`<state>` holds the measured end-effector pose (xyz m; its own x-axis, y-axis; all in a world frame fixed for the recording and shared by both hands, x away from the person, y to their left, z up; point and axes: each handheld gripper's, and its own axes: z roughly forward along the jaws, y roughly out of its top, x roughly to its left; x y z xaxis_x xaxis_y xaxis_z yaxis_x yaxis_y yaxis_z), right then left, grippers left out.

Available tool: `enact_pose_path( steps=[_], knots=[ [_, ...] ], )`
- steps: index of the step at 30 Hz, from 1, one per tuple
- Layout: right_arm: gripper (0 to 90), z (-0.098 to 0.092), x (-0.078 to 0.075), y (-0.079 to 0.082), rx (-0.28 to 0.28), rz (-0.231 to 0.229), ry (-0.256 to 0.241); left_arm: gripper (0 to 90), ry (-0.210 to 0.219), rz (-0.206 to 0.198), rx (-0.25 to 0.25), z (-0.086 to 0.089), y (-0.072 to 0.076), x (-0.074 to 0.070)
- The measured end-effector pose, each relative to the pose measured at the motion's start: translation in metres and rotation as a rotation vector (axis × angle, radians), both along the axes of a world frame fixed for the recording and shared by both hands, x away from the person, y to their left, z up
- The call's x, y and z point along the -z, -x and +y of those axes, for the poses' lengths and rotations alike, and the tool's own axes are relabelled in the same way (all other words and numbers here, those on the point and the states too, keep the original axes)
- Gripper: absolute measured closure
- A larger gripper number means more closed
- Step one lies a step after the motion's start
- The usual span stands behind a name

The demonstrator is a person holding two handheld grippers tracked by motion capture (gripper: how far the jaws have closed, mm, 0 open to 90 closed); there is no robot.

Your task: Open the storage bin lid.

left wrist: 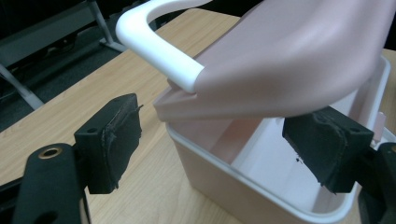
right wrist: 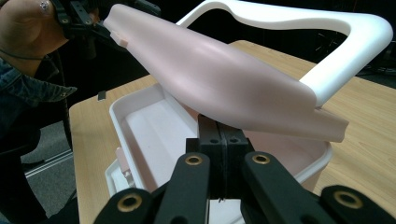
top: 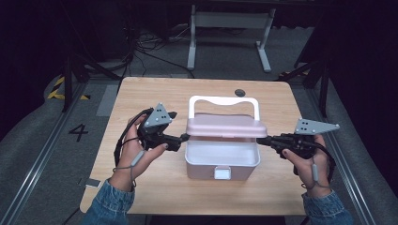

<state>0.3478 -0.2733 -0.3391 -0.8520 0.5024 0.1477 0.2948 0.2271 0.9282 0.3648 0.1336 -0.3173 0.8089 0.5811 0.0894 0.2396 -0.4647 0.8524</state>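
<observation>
The right claw (right wrist: 219,140), pressed together, props the pink lid (top: 226,125) half-raised over the box (top: 222,161) while the left claw (top: 184,137) waits spread beside it on the worktop (top: 141,98); swinging the lid fully back looks next.

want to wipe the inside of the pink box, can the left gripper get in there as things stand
Probably yes: the lid is raised, leaving the box open at the front, and the left gripper, jaws apart, sits at its left wall. The raised lid hangs close overhead.

A pink box (top: 222,161) sits mid-table, its pink lid (top: 226,125) raised partway open, white handle (top: 223,101) upright behind.
</observation>
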Motion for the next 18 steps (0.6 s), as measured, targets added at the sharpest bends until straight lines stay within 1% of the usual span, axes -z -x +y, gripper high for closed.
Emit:
enact_pose_path(
  steps=[2,5,7,9,11,14,16,17,18],
  knots=[
    [90.0,0.000,0.000,0.000,0.000,0.001,-0.002,20.3,0.000,-0.017,0.003,-0.005,-0.001,0.000],
    [90.0,0.000,0.000,0.000,0.000,0.000,-0.004,21.2,0.008,-0.031,0.015,-0.011,-0.001,0.001],
    [90.0,0.000,0.000,0.000,0.001,0.002,-0.007,21.6,0.011,-0.036,0.020,-0.014,-0.002,0.001],
    [90.0,0.000,0.000,0.000,0.000,0.005,-0.008,22.4,0.022,-0.038,0.038,-0.018,-0.003,0.002],
    [90.0,0.000,0.000,-0.001,-0.001,0.006,-0.010,23.7,0.040,-0.031,0.050,-0.021,-0.003,0.003],
    [90.0,0.001,0.000,-0.001,-0.004,0.009,-0.007,26.4,0.047,-0.036,0.050,-0.025,-0.004,0.004],
    [90.0,0.001,0.000,-0.001,-0.006,0.009,-0.007,25.4,0.045,-0.043,0.051,-0.026,-0.005,0.004],
    [90.0,0.001,0.000,-0.001,-0.006,0.009,-0.007,25.4,0.046,-0.053,0.043,-0.027,-0.005,0.004],
    [90.0,0.001,0.000,-0.001,-0.006,0.009,-0.010,25.4,0.055,-0.054,0.043,-0.028,-0.005,0.003]
  ],
)
